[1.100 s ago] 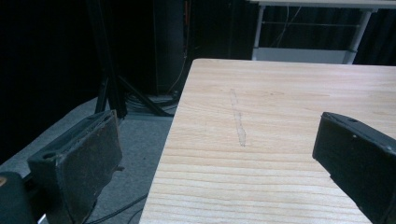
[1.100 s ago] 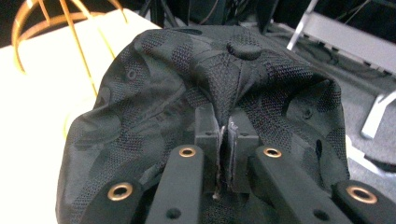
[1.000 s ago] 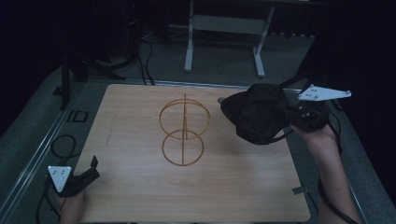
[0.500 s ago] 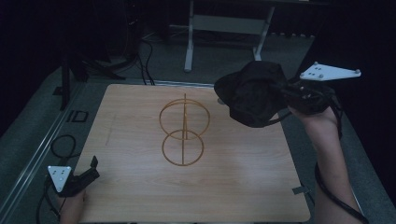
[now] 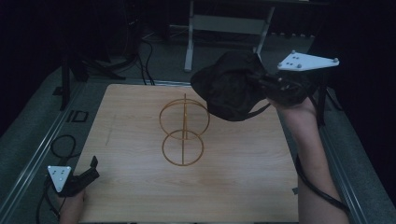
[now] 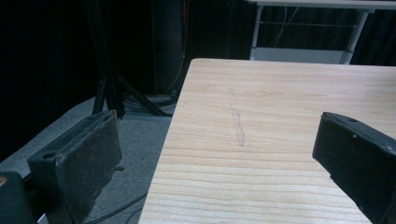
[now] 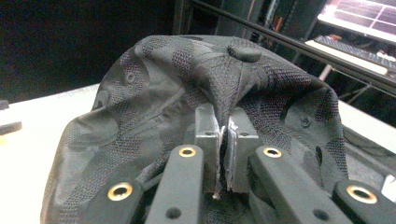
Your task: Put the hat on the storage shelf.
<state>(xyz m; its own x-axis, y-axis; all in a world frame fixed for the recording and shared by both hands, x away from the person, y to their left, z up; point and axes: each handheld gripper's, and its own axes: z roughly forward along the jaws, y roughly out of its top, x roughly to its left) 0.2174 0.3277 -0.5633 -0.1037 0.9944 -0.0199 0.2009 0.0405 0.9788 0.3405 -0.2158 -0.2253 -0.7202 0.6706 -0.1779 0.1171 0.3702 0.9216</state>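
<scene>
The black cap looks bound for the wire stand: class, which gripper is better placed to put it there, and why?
Right. The right gripper is shut on the black cap, held above the wire stand. The left gripper sits open at the table's near corner.

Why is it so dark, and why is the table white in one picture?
High view: dim room, black surroundings, the wooden table faintly lit. Right gripper view: table washed out white beside the sharp black cap. Left gripper view: near fingers slightly soft.

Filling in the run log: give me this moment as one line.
right gripper: shut on cap, held above table | left gripper: open, near table corner | wire stand: upright, bare
</scene>
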